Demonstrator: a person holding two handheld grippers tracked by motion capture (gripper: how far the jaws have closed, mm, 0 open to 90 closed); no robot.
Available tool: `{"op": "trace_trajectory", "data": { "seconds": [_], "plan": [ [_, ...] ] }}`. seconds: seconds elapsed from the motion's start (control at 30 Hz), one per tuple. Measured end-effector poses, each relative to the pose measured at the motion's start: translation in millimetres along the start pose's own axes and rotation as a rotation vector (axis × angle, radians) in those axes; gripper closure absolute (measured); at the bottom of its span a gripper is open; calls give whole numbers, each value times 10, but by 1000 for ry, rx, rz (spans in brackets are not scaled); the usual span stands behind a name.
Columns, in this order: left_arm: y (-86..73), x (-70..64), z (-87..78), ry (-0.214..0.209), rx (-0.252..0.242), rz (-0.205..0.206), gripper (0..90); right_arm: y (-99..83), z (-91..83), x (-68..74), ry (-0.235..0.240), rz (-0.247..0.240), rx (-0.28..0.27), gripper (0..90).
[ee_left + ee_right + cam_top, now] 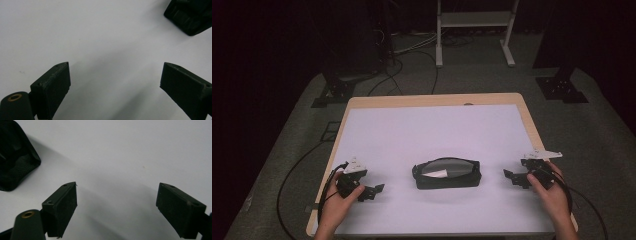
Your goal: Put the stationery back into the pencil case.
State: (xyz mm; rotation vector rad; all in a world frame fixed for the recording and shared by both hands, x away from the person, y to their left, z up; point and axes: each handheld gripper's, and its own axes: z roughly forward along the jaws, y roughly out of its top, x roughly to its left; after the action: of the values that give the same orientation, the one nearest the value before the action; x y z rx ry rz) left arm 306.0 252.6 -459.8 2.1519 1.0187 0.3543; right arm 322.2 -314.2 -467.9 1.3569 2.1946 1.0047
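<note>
While both sets of blocky matte-black jaws stand spread, left gripper (374, 192) & right gripper (511, 176) flank a soft black fabric pouch (447, 174), unzipped, lying mid-table on smooth white surface (427, 130).

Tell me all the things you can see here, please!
black pouch: one, black with its top open and something pale inside, in the middle of the white sheet between the two grippers
white sheet: one, white, covering most of the table top
table: one, light wood, its edge showing around the sheet
white frame: one, white, standing on the floor beyond the table
cables: several, black, on the grey floor behind and left of the table
left gripper: one, black, jaws open, left of the pouch
right gripper: one, black, jaws open, right of the pouch
hands: two, each holding a gripper
</note>
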Motion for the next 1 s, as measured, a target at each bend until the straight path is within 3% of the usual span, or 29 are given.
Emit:
{"op": "trace_trajectory", "data": {
  "seconds": [0.4, 0.63, 0.83, 1.0],
  "plan": [
    [-94, 67, 52, 39, 20, 24, 88, -68, 68, -49, -32, 8, 44, 157],
    [-126, 82, 73, 67, 18, 38, 88, -90, 82, -33, -40, -23, 39, 139],
    [-164, 95, 96, 85, -3, 22, 15, -131, 82, -37, -39, -23, 7, 134],
    [-166, 92, 97, 88, -3, 27, 15, -141, 82, -31, -41, -23, 1, 135]
  ]
}}
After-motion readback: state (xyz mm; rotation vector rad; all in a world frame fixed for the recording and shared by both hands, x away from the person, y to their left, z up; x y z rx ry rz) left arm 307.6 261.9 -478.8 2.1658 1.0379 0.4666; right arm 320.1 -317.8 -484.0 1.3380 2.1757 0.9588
